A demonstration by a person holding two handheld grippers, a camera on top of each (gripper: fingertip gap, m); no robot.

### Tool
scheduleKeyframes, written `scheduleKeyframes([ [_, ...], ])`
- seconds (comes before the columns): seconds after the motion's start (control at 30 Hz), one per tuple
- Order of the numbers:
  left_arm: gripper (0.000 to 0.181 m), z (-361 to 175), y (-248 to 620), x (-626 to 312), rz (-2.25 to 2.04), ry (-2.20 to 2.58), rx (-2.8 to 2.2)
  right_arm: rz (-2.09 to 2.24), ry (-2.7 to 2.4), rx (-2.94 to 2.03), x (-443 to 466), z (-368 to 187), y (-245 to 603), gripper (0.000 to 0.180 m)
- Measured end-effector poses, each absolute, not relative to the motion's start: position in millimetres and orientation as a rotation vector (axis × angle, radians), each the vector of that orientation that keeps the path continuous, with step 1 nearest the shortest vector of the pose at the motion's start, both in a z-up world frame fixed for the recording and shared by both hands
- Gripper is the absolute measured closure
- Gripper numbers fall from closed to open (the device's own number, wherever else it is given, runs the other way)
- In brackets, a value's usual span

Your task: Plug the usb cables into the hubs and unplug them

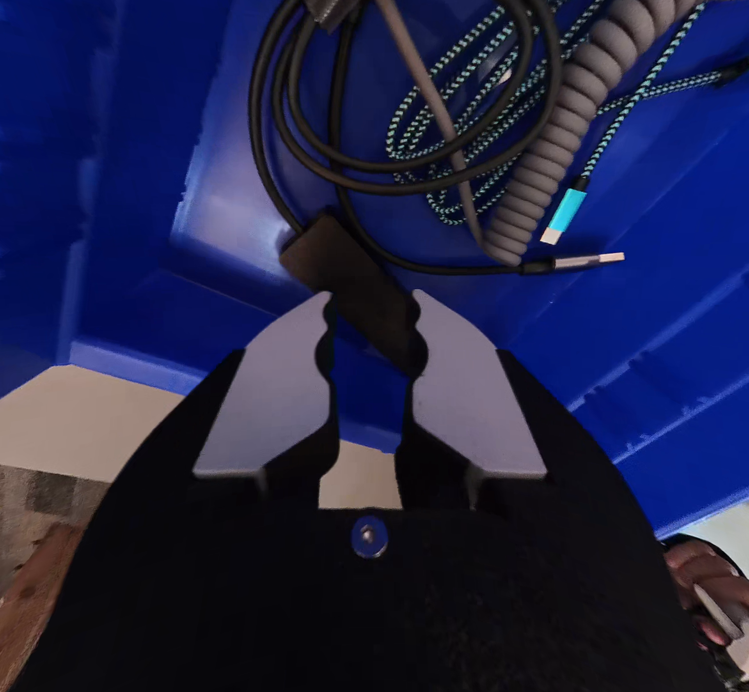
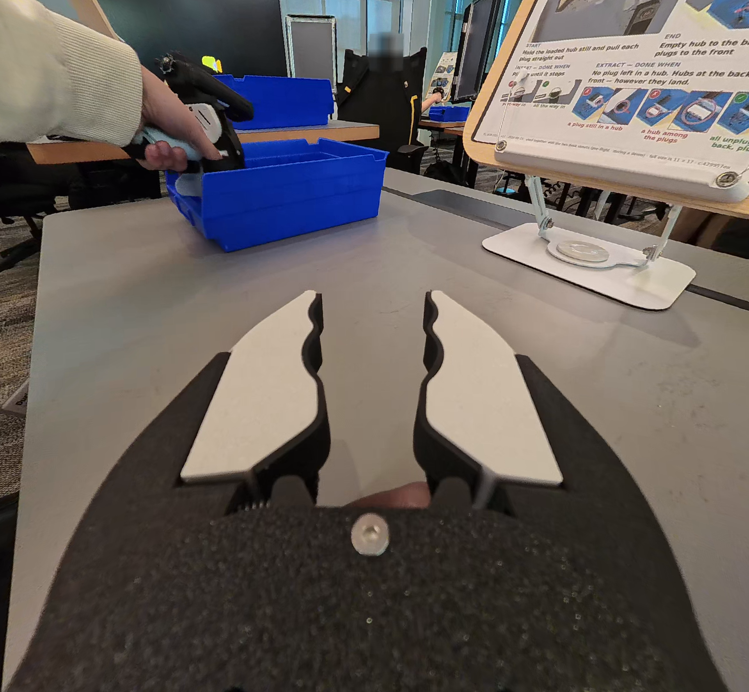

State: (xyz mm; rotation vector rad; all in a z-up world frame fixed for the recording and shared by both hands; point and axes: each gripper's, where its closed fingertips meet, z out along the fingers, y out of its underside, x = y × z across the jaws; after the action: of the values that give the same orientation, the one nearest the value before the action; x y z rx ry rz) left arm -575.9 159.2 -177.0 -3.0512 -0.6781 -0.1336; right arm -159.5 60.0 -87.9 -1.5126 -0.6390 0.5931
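A: Grey table [image 2: 121, 308] in an office room, blue bin [image 2: 292, 194] on it. Where's the hub?

B: Inside the bin. Left gripper [image 1: 373, 324] is clamped on the black hub [image 1: 352, 279], whose own lead coils beyond it.

A: Anything plugged in?

B: I'd say no. The teal plug [image 1: 565, 215] and silver plug [image 1: 589, 260] lie loose, near the hub but apart; a grey coiled cable [image 1: 567, 121] is beside them.

A: Right gripper [image 2: 373, 332]?

B: Fingers apart, empty, over the table, well away. Every insertion and removal looks left to do.
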Motion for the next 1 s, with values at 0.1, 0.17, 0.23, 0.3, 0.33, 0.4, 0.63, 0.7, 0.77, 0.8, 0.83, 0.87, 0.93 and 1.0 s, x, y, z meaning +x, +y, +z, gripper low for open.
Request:
scheduleKeyframes([
  [0.1,0.181,-180.2,164.1,-565.4,-0.217,-0.652,-3.034,0.592,-0.641,-1.513,-159.9,-88.1,59.8,0.133],
  [0.17,0.181,-180.2,166.3,-564.4,-0.249,-0.663,-3.013,0.594,-0.640,-1.512,-159.5,-88.0,59.7,0.133],
  [0.23,0.181,-179.1,165.8,-564.0,-0.314,-0.727,-2.985,0.597,-0.635,-1.512,-158.6,-87.7,59.9,0.133],
  [0.3,0.181,-177.1,162.4,-562.8,-0.355,-0.754,-2.986,0.599,-0.632,-1.514,-158.3,-87.8,60.2,0.134],
  [0.33,0.174,-175.7,160.8,-564.2,-0.347,-0.757,-2.989,0.599,-0.633,-1.515,-158.5,-87.9,60.2,0.134],
  [0.4,0.141,-172.7,158.2,-572.9,-0.269,-0.769,-2.998,0.596,-0.638,-1.515,-159.0,-88.2,60.1,0.134],
  [0.63,0.118,-178.0,155.5,-591.7,-0.022,-0.723,-3.042,0.591,-0.650,-1.516,-160.5,-88.9,59.8,0.136],
  [0.7,0.114,-180.4,155.9,-594.9,0.037,-0.695,-3.063,0.590,-0.653,-1.515,-160.8,-88.9,59.7,0.136],
  [0.77,0.111,-182.5,157.1,-595.2,0.071,-0.668,-3.080,0.588,-0.659,-1.515,-161.5,-89.1,59.4,0.136],
  [0.8,0.107,-183.8,157.3,-595.0,0.091,-0.654,-3.090,0.587,-0.662,-1.514,-161.9,-89.2,59.2,0.136],
  [0.83,0.103,-185.2,157.4,-594.6,0.115,-0.639,-3.101,0.585,-0.666,-1.515,-162.3,-89.6,59.1,0.136],
  [0.87,0.100,-186.9,156.9,-594.2,0.144,-0.624,-3.114,0.584,-0.669,-1.515,-162.8,-89.7,59.0,0.136],
  [0.93,0.106,-188.6,157.2,-592.0,0.185,-0.564,-3.135,0.583,-0.673,-1.516,-163.3,-90.0,58.7,0.136],
  [1.0,0.130,-188.2,158.4,-586.1,0.183,-0.503,-3.158,0.582,-0.677,-1.515,-163.7,-90.1,58.5,0.136],
])
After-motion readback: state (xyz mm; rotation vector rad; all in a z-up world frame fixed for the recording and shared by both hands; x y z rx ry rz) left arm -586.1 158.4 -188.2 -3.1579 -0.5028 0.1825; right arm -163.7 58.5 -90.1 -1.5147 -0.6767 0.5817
